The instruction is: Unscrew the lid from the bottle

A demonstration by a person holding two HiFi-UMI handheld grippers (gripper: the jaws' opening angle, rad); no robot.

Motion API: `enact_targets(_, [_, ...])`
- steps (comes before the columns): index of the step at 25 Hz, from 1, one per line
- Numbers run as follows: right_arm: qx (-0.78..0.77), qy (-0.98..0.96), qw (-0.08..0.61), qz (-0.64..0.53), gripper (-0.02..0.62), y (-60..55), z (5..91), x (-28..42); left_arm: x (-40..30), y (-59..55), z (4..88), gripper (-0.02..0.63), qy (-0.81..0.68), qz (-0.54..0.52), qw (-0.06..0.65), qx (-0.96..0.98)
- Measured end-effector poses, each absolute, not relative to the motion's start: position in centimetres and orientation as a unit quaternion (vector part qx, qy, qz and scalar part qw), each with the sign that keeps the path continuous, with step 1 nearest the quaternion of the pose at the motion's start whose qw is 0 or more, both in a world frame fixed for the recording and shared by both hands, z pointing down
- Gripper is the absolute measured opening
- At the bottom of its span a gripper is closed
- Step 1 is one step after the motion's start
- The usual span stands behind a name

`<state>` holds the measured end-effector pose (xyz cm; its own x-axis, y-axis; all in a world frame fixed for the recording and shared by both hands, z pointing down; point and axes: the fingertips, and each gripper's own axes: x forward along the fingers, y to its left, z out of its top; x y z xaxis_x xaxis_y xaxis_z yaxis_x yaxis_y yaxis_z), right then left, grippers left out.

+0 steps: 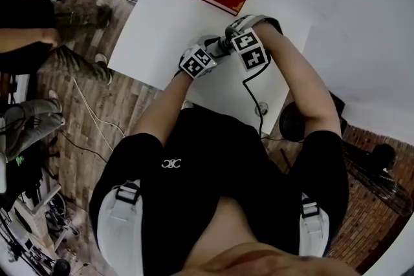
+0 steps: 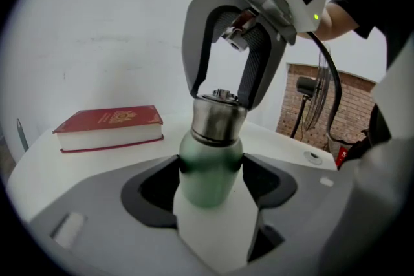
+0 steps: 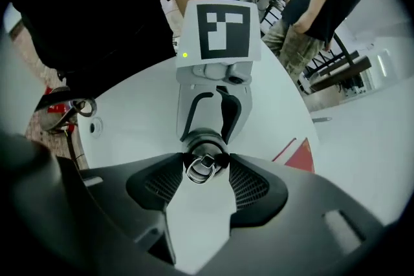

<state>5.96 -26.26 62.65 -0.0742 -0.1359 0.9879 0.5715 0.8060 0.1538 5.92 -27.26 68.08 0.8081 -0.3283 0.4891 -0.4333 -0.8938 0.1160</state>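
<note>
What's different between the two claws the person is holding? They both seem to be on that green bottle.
The left gripper clamps the green body of the bottle from the side. The right gripper comes straight down from above and grips the metal lid. The left gripper slants gently downward, while the right gripper points vertically. What they share: both are closed on part of the same bottle, and neither is empty.

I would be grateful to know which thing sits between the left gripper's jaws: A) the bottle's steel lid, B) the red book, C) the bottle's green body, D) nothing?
C: in the left gripper view, the left gripper has its jaws pressed on either side of the green body, while the right gripper clasps the steel lid from above.
</note>
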Motion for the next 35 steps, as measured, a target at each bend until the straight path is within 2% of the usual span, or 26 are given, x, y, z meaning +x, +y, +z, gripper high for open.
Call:
enact_targets(2, [-0.114,-0.705,0.657,-0.242,0.224,-26.1,62.6,6.0,5.9,-27.2,68.2,0.357,-0.201,0.236,0.112,0.944])
enact_targets(4, [-0.041,-0.770,0.616,-0.160,0.244,-25.8,61.6,5.7,5.9,-27.2,68.2,0.357,-0.200,0.235,0.112,0.944])
enact_targets(8, [0.190,-0.889,0.415,0.040,0.264,-27.7,57.8,5.1,5.8,-27.1,68.1,0.357,-0.200,0.231,0.114,0.945])
enact_targets(12, [0.406,-0.865,0.187,0.229,0.262,-29.4,57.0,7.9,5.9,-27.1,68.0,0.357,-0.201,0.230,0.115,0.945])
enact_targets(15, [0.529,-0.799,0.108,0.264,0.262,-29.2,57.5,9.4,5.9,-27.2,68.2,0.357,-0.202,0.231,0.114,0.945])
enact_targets(20, [0.580,-0.760,0.110,0.272,0.262,-28.5,59.2,7.3,5.9,-27.2,68.2,0.357,-0.200,0.232,0.114,0.945])
enact_targets(27, [0.576,-0.761,0.180,0.238,0.245,-29.0,60.2,6.3,5.9,-27.3,68.0,0.357,-0.202,0.234,0.111,0.945])
enact_targets(31, [0.519,-0.794,0.220,0.227,0.245,-28.8,60.6,6.2,6.2,-27.1,68.1,0.357,-0.194,0.238,0.109,0.945])
enact_targets(35, [0.381,-0.845,0.313,0.206,0.245,-28.9,61.5,5.5,6.0,-27.3,68.6,0.357,-0.193,0.239,0.111,0.945])
